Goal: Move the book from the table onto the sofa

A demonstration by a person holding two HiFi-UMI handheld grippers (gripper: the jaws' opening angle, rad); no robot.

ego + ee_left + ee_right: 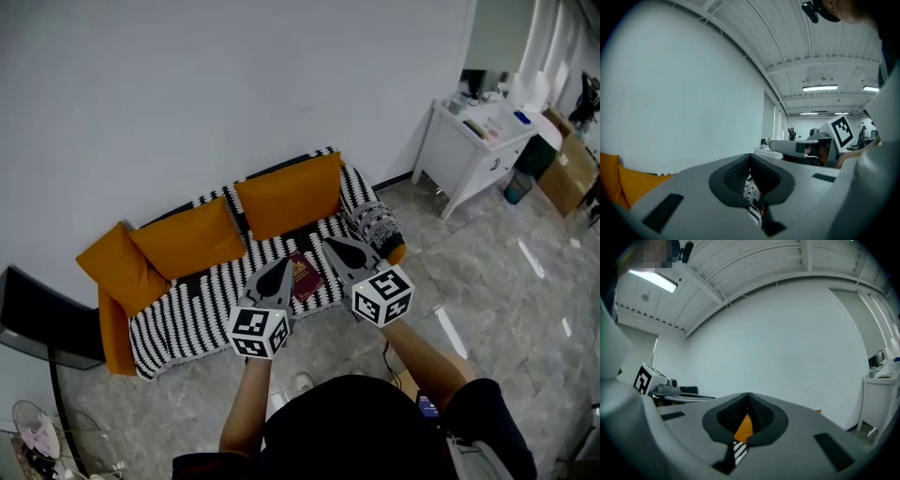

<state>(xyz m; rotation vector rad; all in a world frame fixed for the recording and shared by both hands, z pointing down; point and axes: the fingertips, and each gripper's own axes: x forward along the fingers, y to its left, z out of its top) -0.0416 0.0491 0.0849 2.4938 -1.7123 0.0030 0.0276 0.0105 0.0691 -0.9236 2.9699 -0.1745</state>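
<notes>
Book (303,276), dark red with a small gold mark on its cover too fine to read, lies flat on the front part of the seat of the sofa (187,309), on the black-and-white striped cover and below the gap between two of the orange cushions (286,192). The only other print in sight is the black-and-white square pattern on each gripper's marker cube, which carries no letters. By the right edge of the head view an open cardboard box (569,169) stands on the floor, its contents too small to make out, and a blue bin (517,186) sits just beside the white desk (473,150), whose top holds a few small items. In the head view the book shows between the two tools: the left gripper (283,262) is just to its left and the right gripper (328,242) just to its right, and neither holds it. The left gripper (750,157) has its jaws pressed together with nothing between them, and only striped cloth shows through the slit below. The right gripper (747,394) is likewise closed and empty, with orange cushion and striped cloth showing below its jaws.
</notes>
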